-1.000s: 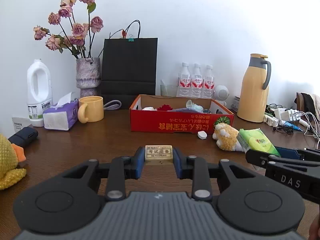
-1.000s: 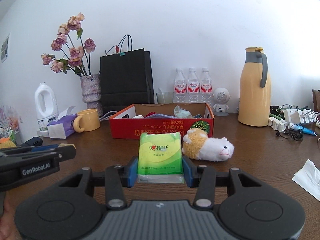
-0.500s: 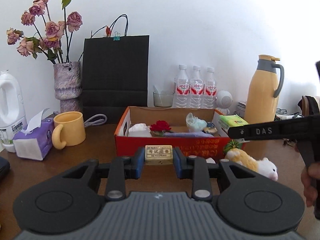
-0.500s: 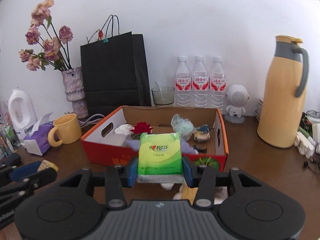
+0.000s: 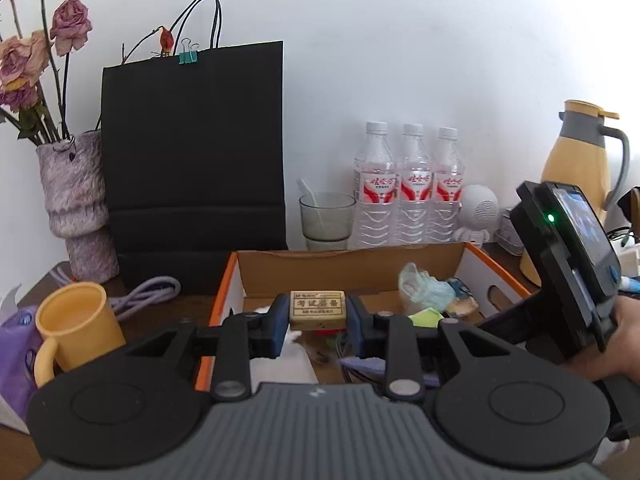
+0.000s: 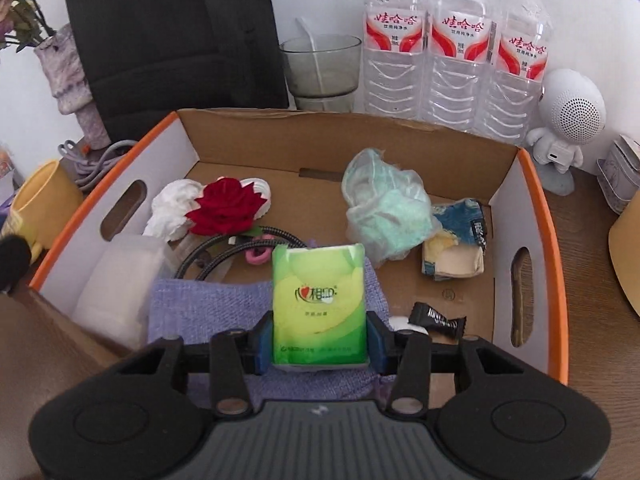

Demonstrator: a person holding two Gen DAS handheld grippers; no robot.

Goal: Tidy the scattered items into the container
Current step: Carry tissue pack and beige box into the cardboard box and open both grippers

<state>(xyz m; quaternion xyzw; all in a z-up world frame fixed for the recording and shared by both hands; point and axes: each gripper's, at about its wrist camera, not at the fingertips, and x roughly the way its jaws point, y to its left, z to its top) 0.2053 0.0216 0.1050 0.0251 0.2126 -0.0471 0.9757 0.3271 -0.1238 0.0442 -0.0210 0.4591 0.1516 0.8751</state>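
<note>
A green tissue pack (image 6: 320, 304) is gripped between the right gripper (image 6: 320, 340) jaws above the cardboard box (image 6: 536, 216); a tan eraser (image 5: 317, 309) is gripped between the left gripper (image 5: 317, 320) jaws.

- A lived-in room at home or a small office corner, by the look of it: a brown wooden table (image 5: 168, 312) pushed against a plain white wall (image 5: 400, 40).
- Dried roses (image 5: 68, 26) in a rough vase (image 5: 76, 204), with a black paper bag (image 5: 192, 140) beside them.
- Three water bottles (image 6: 452, 48), a drinking glass (image 6: 320, 72), a yellow mug (image 5: 76, 328) and a yellow thermos jug (image 5: 580, 160).
- A small white robot-shaped speaker (image 6: 564, 120) and a coiled cable (image 5: 144, 292).
</note>
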